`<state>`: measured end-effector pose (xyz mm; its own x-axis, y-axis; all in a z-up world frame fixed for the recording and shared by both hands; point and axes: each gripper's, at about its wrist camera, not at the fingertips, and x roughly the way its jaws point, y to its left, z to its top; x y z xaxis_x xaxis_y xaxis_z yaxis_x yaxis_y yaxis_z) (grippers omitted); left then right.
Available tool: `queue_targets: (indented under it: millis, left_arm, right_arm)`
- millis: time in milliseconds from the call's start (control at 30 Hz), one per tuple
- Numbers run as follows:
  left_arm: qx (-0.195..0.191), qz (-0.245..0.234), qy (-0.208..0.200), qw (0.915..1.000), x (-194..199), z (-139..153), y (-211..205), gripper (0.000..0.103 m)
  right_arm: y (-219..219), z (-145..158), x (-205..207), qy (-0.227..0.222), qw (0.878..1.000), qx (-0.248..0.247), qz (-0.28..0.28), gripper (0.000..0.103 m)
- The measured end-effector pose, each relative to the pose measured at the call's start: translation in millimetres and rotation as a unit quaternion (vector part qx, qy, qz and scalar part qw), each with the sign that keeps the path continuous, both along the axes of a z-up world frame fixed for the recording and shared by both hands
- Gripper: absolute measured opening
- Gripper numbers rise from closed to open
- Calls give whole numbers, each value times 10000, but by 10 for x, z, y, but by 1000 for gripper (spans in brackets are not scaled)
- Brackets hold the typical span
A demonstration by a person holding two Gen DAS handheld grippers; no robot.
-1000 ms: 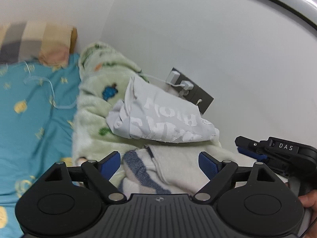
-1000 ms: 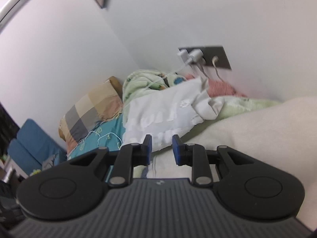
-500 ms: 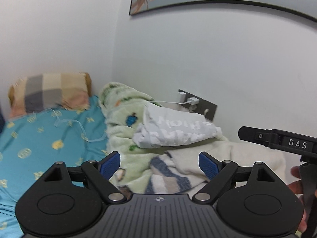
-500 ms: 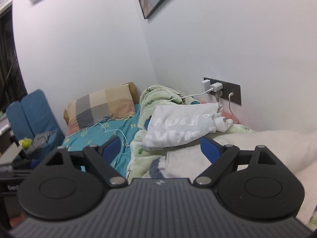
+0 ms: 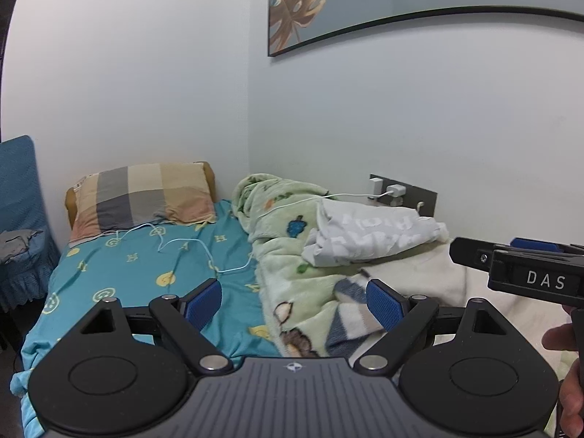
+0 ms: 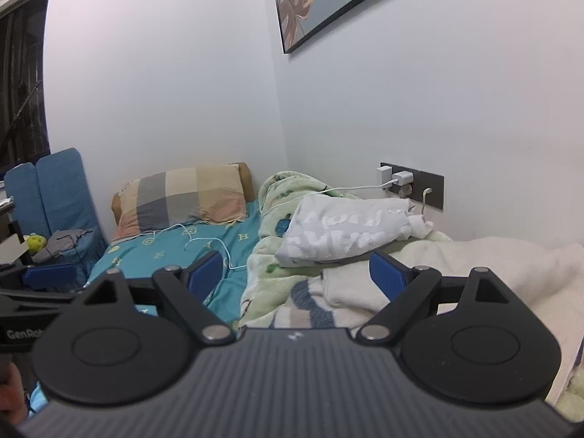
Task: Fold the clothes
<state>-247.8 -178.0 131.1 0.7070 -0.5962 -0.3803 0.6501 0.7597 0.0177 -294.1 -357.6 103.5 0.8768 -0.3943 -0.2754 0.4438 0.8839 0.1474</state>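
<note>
A folded white T-shirt with pale lettering point(image 5: 368, 235) lies on a green fleece blanket point(image 5: 288, 255) on the bed, by the wall; it also shows in the right wrist view point(image 6: 346, 231). My left gripper point(image 5: 294, 301) is open and empty, held back from the shirt, over the bed. My right gripper point(image 6: 297, 273) is open and empty, also well short of the shirt. The right gripper shows from the side in the left wrist view point(image 5: 518, 266).
A checked pillow point(image 5: 142, 195) lies at the head of the teal sheet point(image 5: 146, 266). A white charging cable point(image 5: 204, 248) runs from the wall socket point(image 6: 412, 184) across the bed. A cream blanket point(image 6: 485, 266) lies at right. A blue chair point(image 6: 54, 186) stands at left.
Both grippers have pulled back and away from the shirt, so more of the bed and room shows. The right gripper was shut a second ago and is now open.
</note>
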Motion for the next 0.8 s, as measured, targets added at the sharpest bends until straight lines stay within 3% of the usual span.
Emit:
queue_targets:
  millis: [100, 167, 800]
  left_arm:
    - [-101, 68, 61, 9999, 36, -17, 102, 89]
    - [-151, 136, 48, 9998, 46, -15, 151, 103]
    - [-231, 279, 104, 9993, 29, 26, 342, 103]
  right_arm:
    - [60, -36, 28, -8, 10000, -54, 46, 89]
    - [97, -43, 46, 17, 9999, -135, 58, 89]
    - [254, -45, 56, 156, 9995, -282, 49, 89]
